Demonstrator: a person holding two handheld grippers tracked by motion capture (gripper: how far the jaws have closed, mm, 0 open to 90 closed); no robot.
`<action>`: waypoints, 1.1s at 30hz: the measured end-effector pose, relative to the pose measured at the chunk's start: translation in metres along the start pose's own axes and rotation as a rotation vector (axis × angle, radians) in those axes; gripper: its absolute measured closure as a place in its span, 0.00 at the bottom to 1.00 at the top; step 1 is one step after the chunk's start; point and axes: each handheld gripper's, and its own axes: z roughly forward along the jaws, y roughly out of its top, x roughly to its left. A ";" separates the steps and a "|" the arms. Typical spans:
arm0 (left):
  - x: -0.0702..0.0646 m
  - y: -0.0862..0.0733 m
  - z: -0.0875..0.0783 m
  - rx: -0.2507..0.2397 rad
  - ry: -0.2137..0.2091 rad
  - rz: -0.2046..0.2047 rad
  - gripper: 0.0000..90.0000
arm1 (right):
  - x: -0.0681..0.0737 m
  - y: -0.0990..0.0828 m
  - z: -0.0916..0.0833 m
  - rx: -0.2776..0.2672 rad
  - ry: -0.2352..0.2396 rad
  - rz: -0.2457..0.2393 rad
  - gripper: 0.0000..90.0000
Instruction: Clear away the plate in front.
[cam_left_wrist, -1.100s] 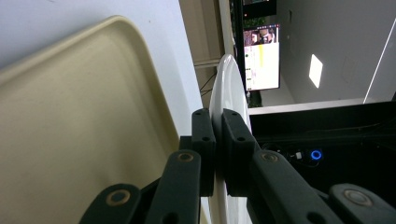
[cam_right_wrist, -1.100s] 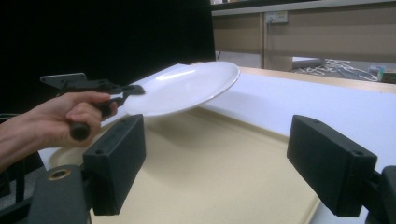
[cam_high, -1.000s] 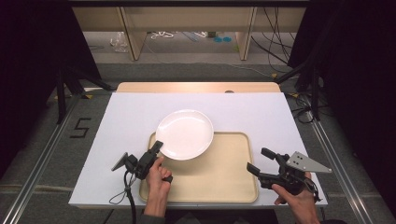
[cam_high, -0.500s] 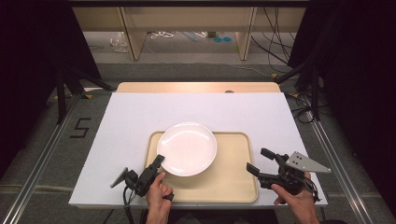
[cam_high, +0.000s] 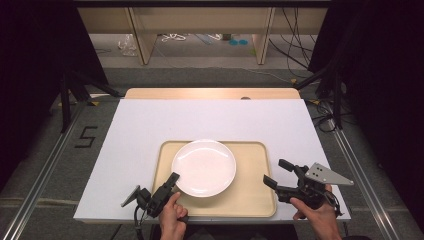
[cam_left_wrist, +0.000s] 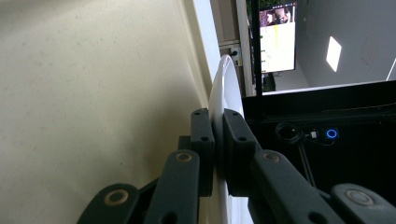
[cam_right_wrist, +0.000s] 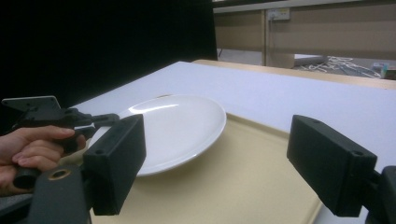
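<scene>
Plate (cam_high: 203, 167) clamped by its near rim in left hand-held gripper (cam_high: 172, 179), jaws pinched tight on the thin white edge, one pad above and one below, as seen edge-on in the left gripper view (cam_left_wrist: 218, 140). Pulled back toward the near side of the tabletop (cam_high: 150, 125) over the past second: a second ago half off the far edge of the tray (cam_high: 250, 200), half a second ago mostly over it, now wholly within the tray's outline, left of centre. Far rim tilted up ahead of the jaws in the right gripper view (cam_right_wrist: 177, 126), so apparently lifted rather than lying flat; contact with the tray near the gripped edge impossible to tell.

Right hand-held gripper (cam_high: 281, 172) held in place across all three high views, jaws spread wide and empty, hovering over the tray's right end, pointing across toward the plate and well apart from it.

Meaning for the work, as a judgement: carry onto the tray almost done, with lowering and release left. Bare tray surface just beyond the open right jaws, enough for more dishes later. Main risk a slip of the smooth rim from the narrow pinch, or a clatter from dropping the raised far side too quickly; best eased down level before opening.
</scene>
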 end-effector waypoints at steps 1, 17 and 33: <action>0.000 -0.001 -0.002 0.007 0.005 0.023 0.93 | 0.000 0.000 0.000 0.010 0.003 0.002 0.23; 0.006 -0.013 0.002 0.028 0.053 0.048 0.92 | 0.000 0.000 0.001 -0.001 0.005 -0.001 0.23; 0.003 -0.019 0.008 0.045 0.095 0.122 0.94 | 0.000 0.000 0.000 0.015 0.001 -0.003 0.23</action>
